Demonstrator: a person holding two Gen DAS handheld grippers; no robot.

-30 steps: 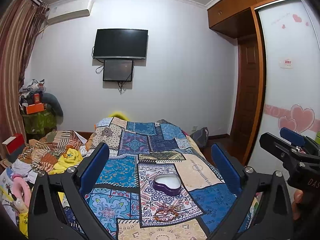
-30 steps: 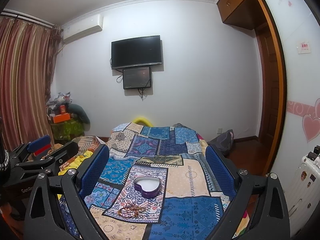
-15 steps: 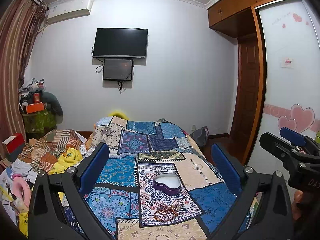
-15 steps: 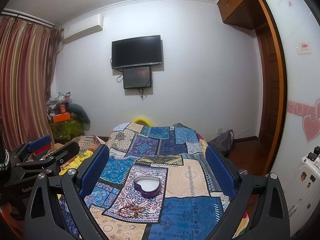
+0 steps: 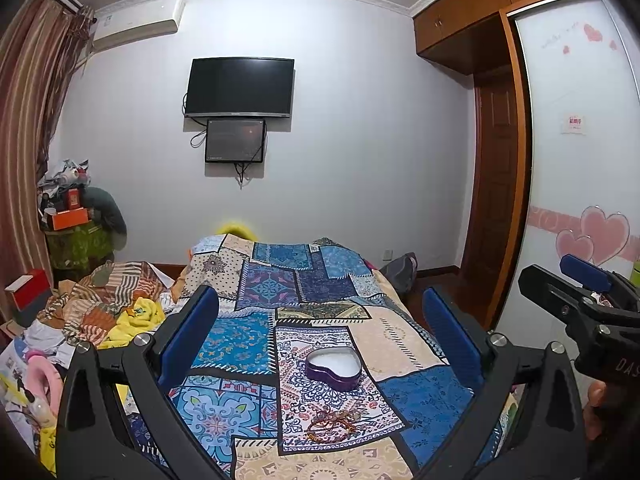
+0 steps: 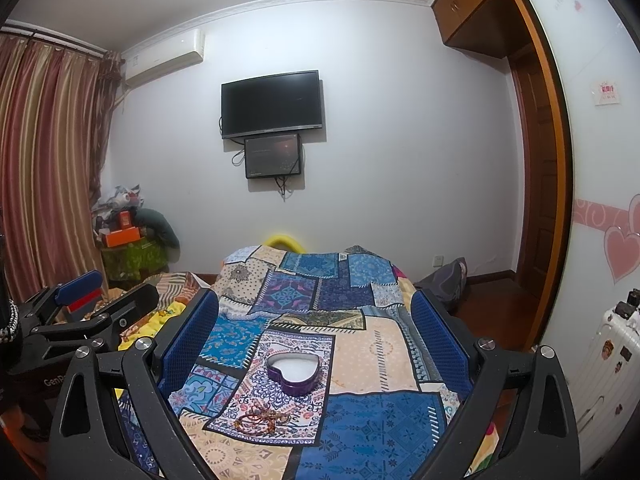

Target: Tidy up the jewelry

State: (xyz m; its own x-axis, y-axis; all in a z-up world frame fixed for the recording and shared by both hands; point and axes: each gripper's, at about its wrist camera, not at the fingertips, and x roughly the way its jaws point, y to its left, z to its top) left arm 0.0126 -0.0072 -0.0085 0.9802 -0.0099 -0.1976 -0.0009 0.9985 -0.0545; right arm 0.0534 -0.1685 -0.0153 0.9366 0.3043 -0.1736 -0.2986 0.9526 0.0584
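Note:
A purple heart-shaped tin (image 5: 334,368) with a white inside lies open on the patchwork bedspread (image 5: 248,340). It also shows in the right wrist view (image 6: 294,372). A tangle of brown and red beaded bracelets (image 5: 334,424) lies just in front of it, also in the right wrist view (image 6: 262,418). My left gripper (image 5: 320,332) is open and empty, held above the bed well short of both. My right gripper (image 6: 316,328) is open and empty at a similar distance. Each gripper shows at the edge of the other's view.
A pile of clothes and blankets (image 5: 100,308) lies left of the bed. A cluttered stand (image 5: 76,232) is in the left corner. A wardrobe with heart decals (image 5: 580,200) and a white suitcase (image 6: 608,364) stand on the right. A TV (image 5: 240,88) hangs on the far wall.

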